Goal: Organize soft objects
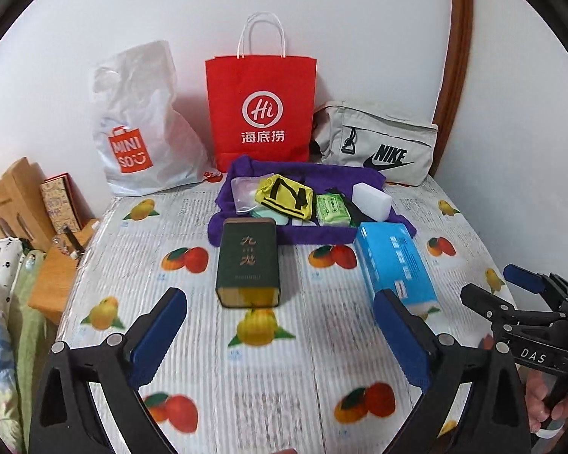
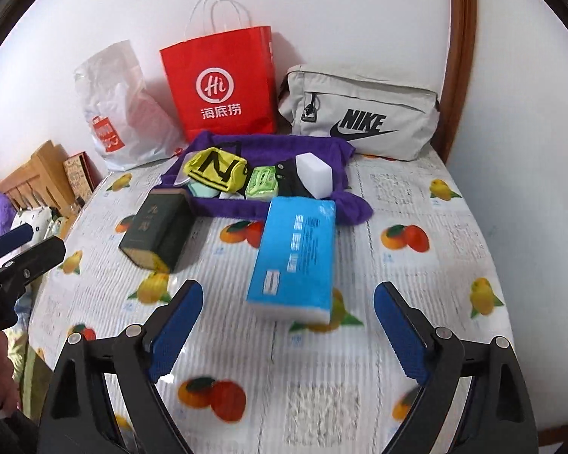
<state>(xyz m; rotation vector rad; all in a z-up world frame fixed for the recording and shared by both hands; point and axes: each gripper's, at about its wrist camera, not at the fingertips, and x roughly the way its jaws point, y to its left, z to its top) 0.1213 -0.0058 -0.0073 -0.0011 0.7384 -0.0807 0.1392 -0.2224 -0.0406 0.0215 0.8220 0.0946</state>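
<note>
A purple towel [image 1: 314, 236] [image 2: 354, 204] lies on the table and carries a yellow-black pouch [image 1: 284, 198] [image 2: 216, 168], a green wipes pack [image 1: 332, 210] [image 2: 262, 186], a white sponge block [image 1: 372, 198] [image 2: 314, 174] and a clear packet [image 1: 243, 193]. A blue tissue pack [image 1: 395, 265] [image 2: 295, 257] lies in front of the towel, a dark green box [image 1: 248, 265] [image 2: 157, 230] to its left. My left gripper [image 1: 280, 335] is open and empty, short of the green box. My right gripper [image 2: 287, 327] is open and empty, just short of the tissue pack.
A red paper bag [image 1: 261, 108] [image 2: 221, 83], a white Miniso plastic bag [image 1: 140, 125] [image 2: 113, 109] and a grey Nike pouch [image 1: 378, 143] [image 2: 363, 111] stand against the back wall. A wooden headboard [image 1: 11, 196] and bedding are at the left. The fruit-print tablecloth [image 1: 284, 378] covers the table.
</note>
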